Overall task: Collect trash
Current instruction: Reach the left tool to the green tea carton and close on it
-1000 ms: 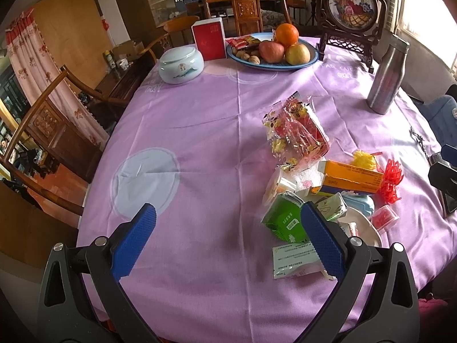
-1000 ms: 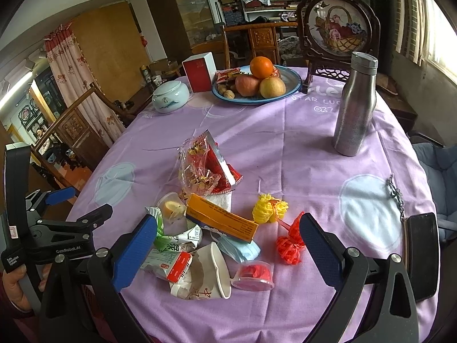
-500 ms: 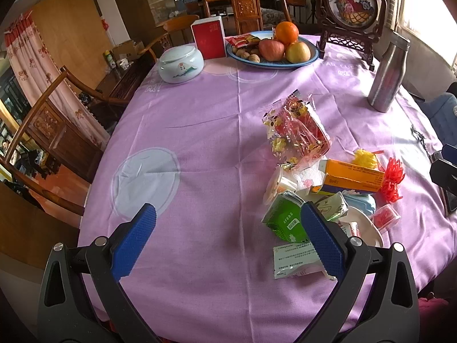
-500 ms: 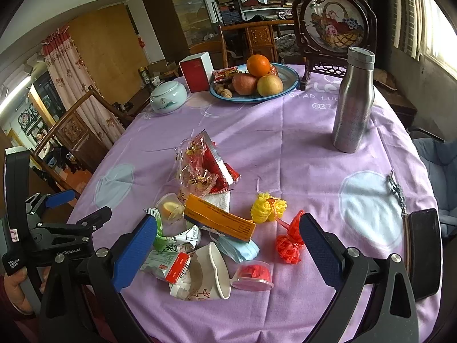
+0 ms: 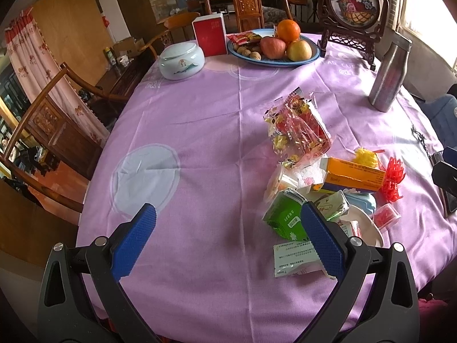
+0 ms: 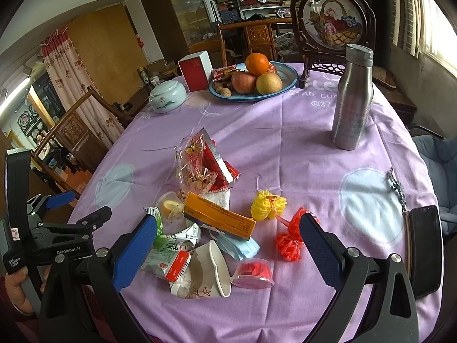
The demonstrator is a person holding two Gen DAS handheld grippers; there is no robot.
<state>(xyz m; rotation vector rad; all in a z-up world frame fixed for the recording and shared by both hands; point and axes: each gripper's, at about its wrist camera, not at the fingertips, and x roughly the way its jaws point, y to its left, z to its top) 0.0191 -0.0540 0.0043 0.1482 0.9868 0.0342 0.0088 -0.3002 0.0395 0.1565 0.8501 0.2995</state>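
Trash pile point(image 6: 211, 228) — table-bound (grippers apart)

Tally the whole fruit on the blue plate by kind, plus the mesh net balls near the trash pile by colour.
Round orange: 1
Apples, one red, one yellow-green: 2
Yellow mesh net ball: 1
Red mesh net ball: 1
Total: 5
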